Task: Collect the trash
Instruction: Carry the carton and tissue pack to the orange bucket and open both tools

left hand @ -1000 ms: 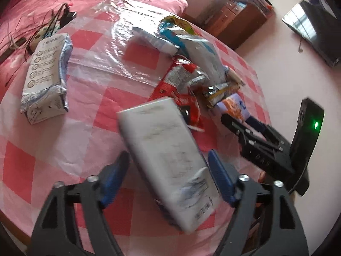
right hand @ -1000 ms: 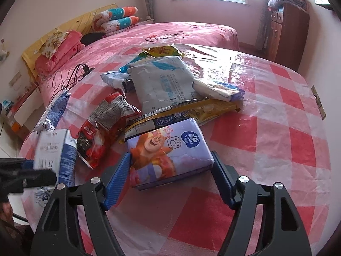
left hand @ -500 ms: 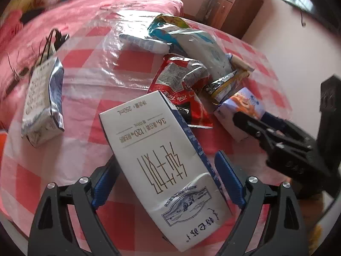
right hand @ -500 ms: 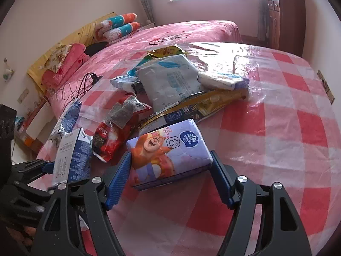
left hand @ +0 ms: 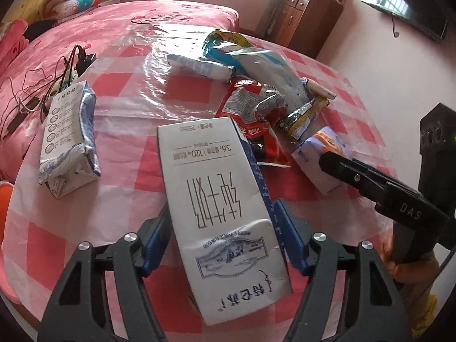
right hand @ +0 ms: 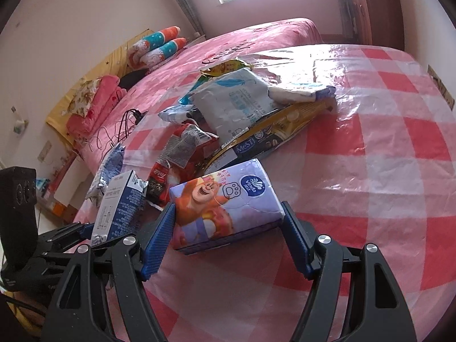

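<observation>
Two pieces of trash sit between gripper fingers on the pink checked tablecloth (left hand: pixel 119 188). A white milk carton (left hand: pixel 222 216) lies between the blue pads of the left gripper (left hand: pixel 222 236), whose jaws have just been closing and now press both its long sides; from the left wrist view the carton runs from about six o'clock up toward twelve. At three o'clock of the carton, a purple tissue pack (right hand: pixel 225 208) printed with a cartoon bear is clamped by the right gripper (right hand: pixel 228 236), pads tight on its two ends. At twelve to one o'clock of the carton lies a heap of wrappers: a crumpled red snack bag (left hand: pixel 250 119), a grey-white pouch (left hand: pixel 270 71), a yellow-black coffee sachet (right hand: pixel 273 134) and a yellow-green foil bag (left hand: pixel 225 38). At ten o'clock, well apart, a flattened second carton (left hand: pixel 68 134) lies on its side. Beyond it, black cables (left hand: pixel 42 85) trail over the pink bed (left hand: pixel 136 20).
</observation>
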Available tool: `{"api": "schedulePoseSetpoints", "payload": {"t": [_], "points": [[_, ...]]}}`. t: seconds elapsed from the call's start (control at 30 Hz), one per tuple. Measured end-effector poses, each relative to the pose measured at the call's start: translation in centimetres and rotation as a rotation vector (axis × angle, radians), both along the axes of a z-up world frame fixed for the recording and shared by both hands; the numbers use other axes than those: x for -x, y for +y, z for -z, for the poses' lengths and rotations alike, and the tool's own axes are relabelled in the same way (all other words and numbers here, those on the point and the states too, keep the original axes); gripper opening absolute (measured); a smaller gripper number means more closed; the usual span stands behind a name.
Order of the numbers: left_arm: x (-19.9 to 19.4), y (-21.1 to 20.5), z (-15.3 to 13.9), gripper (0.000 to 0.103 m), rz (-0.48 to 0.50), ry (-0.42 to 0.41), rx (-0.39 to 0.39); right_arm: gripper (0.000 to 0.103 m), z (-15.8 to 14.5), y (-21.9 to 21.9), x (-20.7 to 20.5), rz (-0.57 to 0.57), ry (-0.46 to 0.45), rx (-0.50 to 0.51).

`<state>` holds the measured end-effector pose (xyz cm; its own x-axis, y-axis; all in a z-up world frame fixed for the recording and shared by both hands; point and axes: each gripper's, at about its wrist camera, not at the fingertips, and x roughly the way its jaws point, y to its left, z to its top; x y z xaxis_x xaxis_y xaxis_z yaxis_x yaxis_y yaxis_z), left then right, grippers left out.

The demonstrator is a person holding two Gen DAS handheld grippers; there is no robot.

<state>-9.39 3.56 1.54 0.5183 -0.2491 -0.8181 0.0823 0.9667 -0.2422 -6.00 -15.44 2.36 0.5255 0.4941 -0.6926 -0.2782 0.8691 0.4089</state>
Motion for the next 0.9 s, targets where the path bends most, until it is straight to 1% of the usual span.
{"api": "schedulePoseSetpoints", "payload": {"t": [0.13,0.3,0.57,0.73,0.9], "points": [[0.5,1.2,-0.2,0.069,-0.001,-0.018,0.05,0.072,0.0,0.2,0.2,0.005,0.008,-0.032],[1.4,2.7,-1.0,0.069,-0.001,-0.058,0.109,0.072,0.0,1.0,0.5,-0.001,0.03,-0.099],[2.4,5.5,-2.4,0.069,-0.024,-0.103,0.155,0.072,-0.9,3.1,1.4,-0.039,0.039,-0.185],[3.1,7.9,-3.0,0.069,-0.05,-0.129,0.173,0.072,-2.3,5.2,1.9,-0.067,0.015,-0.191],[4.3,11.2,-3.9,0.069,-0.098,-0.161,0.187,0.072,-3.4,7.7,2.0,-0.108,0.014,-0.22]]}}
